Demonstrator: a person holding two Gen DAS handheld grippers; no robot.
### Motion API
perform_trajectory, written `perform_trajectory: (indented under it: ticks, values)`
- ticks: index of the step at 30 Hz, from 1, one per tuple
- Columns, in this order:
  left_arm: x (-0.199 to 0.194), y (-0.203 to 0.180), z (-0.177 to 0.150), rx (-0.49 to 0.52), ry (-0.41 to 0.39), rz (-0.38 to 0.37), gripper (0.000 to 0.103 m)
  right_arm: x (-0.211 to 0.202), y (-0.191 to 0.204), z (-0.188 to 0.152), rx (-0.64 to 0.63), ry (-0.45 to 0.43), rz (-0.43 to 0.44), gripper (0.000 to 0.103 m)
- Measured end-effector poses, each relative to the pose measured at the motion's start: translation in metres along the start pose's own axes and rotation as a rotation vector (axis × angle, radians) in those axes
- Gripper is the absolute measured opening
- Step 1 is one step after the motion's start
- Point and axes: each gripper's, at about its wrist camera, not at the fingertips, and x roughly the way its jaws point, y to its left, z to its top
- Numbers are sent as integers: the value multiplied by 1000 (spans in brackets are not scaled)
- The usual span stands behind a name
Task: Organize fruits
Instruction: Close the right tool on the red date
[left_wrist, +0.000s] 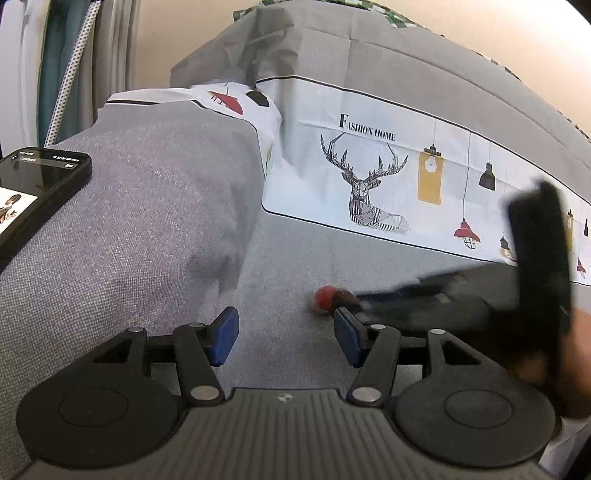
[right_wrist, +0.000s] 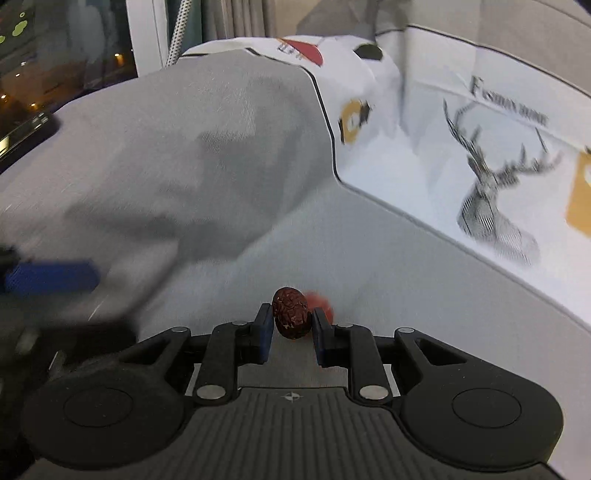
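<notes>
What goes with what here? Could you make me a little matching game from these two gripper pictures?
Things:
1. right gripper
2. left gripper
3. phone
4. red fruit

States:
A. lies on the grey sofa arm, screen lit
B. open, holding nothing
C. lies on the grey seat
D. shut on a wrinkled brown date

Pairs: 1-D, 2-B, 3-A, 4-C

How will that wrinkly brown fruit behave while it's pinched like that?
The fruit looks dried and wrinkled, so it is probably light and grippy rather than slippery. It is small and oval, held between the right gripper's fingers, so it might twist or pop out. On the soft grey sofa it would hardly roll.
</notes>
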Motion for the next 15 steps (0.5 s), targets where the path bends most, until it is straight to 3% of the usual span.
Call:
perform_trajectory:
  ticks: [5,8,10,13,15]
  values:
    - [2,-4,-2,19,30,8,63,-30,11,-34,39,25,4,23]
    - [11,-6,-2,24,97,-19,59,-46,18,-50,54,38,5,23]
    - [19,-6,-2,17,144,-43,33,-57,23,-62,53,56,-7,23]
    - [30,-8,-2,15,196,-69,19,-76,30,-80,43,83,-23,23]
    - [36,-11,-1,16,210,-84,19,-90,34,-92,27,91,-21,23]
